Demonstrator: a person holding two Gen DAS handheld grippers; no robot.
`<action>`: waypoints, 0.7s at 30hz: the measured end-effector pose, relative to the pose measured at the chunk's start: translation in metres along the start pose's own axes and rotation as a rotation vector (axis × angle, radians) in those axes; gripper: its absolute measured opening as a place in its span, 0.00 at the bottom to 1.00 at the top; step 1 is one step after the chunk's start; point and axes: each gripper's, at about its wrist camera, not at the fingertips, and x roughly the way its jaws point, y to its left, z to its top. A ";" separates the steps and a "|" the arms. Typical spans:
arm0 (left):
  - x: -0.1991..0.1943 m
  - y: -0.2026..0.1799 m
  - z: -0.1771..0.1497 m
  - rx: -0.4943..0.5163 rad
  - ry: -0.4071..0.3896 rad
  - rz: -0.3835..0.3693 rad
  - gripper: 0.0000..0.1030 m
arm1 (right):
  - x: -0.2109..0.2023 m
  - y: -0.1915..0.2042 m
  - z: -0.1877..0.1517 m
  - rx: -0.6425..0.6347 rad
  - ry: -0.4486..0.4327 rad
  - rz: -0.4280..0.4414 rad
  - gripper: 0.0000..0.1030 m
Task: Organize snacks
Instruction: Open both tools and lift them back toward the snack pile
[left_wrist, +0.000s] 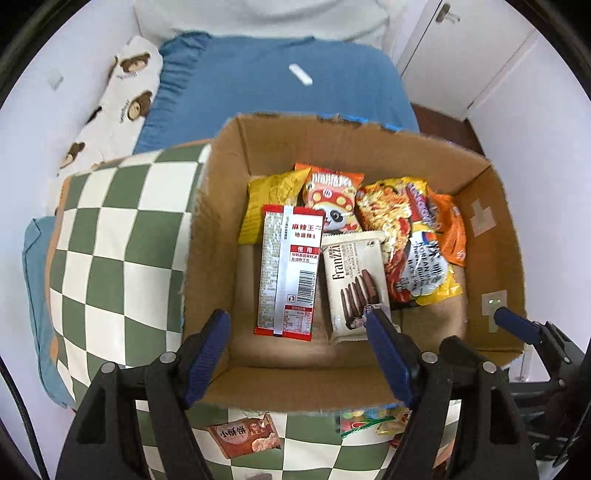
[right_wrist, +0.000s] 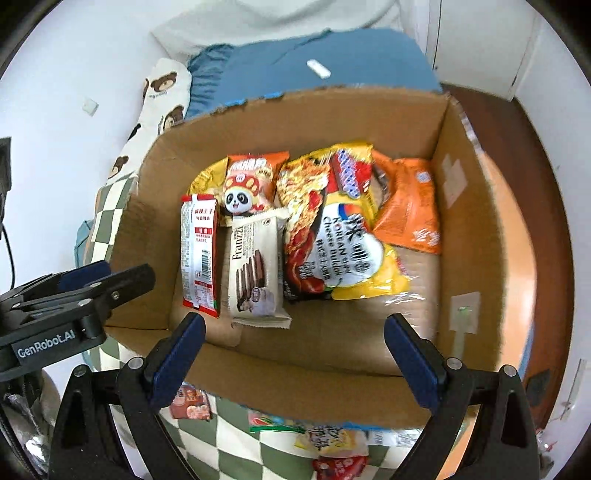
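Observation:
An open cardboard box (left_wrist: 221, 229) (right_wrist: 147, 221) holds several snacks: a red-and-white packet (left_wrist: 288, 273) (right_wrist: 199, 254), a Franzzi biscuit pack (left_wrist: 354, 280) (right_wrist: 255, 266), a yellow noodle pack (left_wrist: 417, 251) (right_wrist: 340, 240), a panda snack bag (left_wrist: 332, 203) (right_wrist: 247, 184), a yellow bag (left_wrist: 266, 199) and an orange bag (left_wrist: 450, 229) (right_wrist: 410, 206). My left gripper (left_wrist: 297, 314) (right_wrist: 92, 280) hangs open above the box's near left side, holding nothing. My right gripper (right_wrist: 295, 321) (left_wrist: 517, 325) stands open over the near right side, also with nothing between its fingers.
The box rests on a green-and-white checked cushion (left_wrist: 110, 240). Loose snack packets (left_wrist: 243, 435) (right_wrist: 325, 443) lie on it in front of the box. Blue bedding (left_wrist: 277, 81) and a bear-print pillow (left_wrist: 122, 96) lie behind. A white door (left_wrist: 461, 55) is at the far right.

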 end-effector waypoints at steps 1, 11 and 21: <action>-0.007 -0.001 -0.004 -0.001 -0.026 -0.003 0.73 | -0.005 0.000 -0.003 -0.002 -0.019 -0.005 0.96; -0.079 0.001 -0.062 0.089 -0.323 -0.001 0.73 | -0.067 0.007 -0.057 0.027 -0.262 0.013 0.96; 0.029 0.014 -0.155 0.363 -0.059 0.119 0.73 | -0.009 -0.018 -0.119 0.156 -0.144 0.028 0.88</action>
